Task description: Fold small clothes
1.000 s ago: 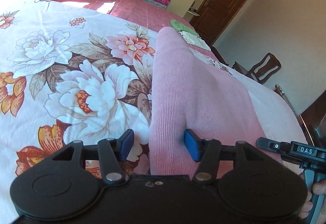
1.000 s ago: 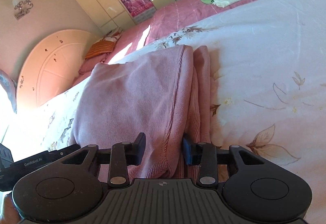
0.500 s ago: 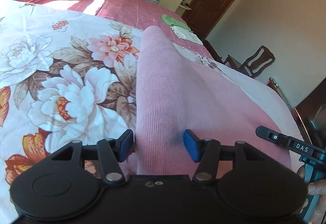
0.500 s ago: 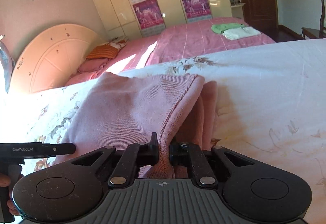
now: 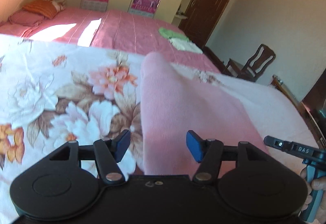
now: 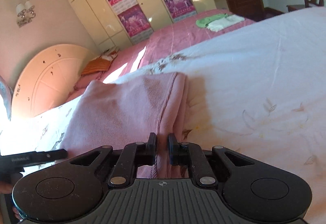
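On the floral bedspread [image 5: 51,91] in front of me lies one pink knitted garment [image 5: 183,105], folded lengthwise, its thick fold running away from my left gripper [image 5: 158,145] toward the far edge of the cover. I count two grippers in play. My left one stands about half open, and its jaws have just been opening a little; its two blue pads [image 5: 122,143] sit on either side of the garment's near end, the left pad clear of the cloth over the flowers, the right pad over the pink knit, and I cannot tell whether that one touches. My right gripper [image 6: 162,149] is pinched nearly closed on the garment's near edge [image 6: 122,113], a ridge of cloth caught between its two black fingers [image 6: 151,146]; those jaws have just been closing, with the fabric between them. From the right wrist view the piece shows two layers, an upper sheet and a narrower strip along its right side. Behind the floral cover is one pink bed cover [image 5: 130,32], with two folded pieces on it side by side and touching, one green cloth [image 6: 207,20] and one white cloth [image 6: 224,22]. I count two pillows [image 5: 40,7] at the headboard [image 6: 46,79], four purple posters [image 6: 177,1] on the wardrobe doors, and one wooden chair [image 5: 252,64].
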### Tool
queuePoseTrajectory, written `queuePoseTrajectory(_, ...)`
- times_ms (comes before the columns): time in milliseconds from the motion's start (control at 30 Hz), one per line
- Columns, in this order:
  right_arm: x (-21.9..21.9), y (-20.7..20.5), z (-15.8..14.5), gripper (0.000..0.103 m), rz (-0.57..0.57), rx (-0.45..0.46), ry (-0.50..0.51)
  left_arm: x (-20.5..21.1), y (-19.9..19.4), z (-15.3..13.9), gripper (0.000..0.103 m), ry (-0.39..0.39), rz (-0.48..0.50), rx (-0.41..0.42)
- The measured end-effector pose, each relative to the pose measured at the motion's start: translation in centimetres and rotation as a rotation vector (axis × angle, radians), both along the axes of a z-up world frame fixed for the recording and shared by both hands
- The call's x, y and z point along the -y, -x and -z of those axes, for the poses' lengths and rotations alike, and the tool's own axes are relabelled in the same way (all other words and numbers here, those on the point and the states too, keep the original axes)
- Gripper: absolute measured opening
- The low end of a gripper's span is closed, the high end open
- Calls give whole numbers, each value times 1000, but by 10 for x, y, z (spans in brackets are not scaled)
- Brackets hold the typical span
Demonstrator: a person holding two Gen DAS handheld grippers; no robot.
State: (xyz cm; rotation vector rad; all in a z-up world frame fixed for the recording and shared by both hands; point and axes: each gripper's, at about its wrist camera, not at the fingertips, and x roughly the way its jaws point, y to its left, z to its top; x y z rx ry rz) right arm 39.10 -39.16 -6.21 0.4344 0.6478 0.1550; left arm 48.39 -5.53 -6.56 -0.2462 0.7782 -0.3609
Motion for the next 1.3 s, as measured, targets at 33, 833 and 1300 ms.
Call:
queuePoseTrajectory(33,-2,-3,-4,9,-3,22,31,3,-8,-7,61,21,20,20)
queuePoseTrajectory(833,-26,5,-8,9,-194,75,167,28,-2,14,61,-160,147,101)
queuePoseTrajectory(1300,-33,46,11,10,-219,-2,236,-10,66,34,62,-123,56,18)
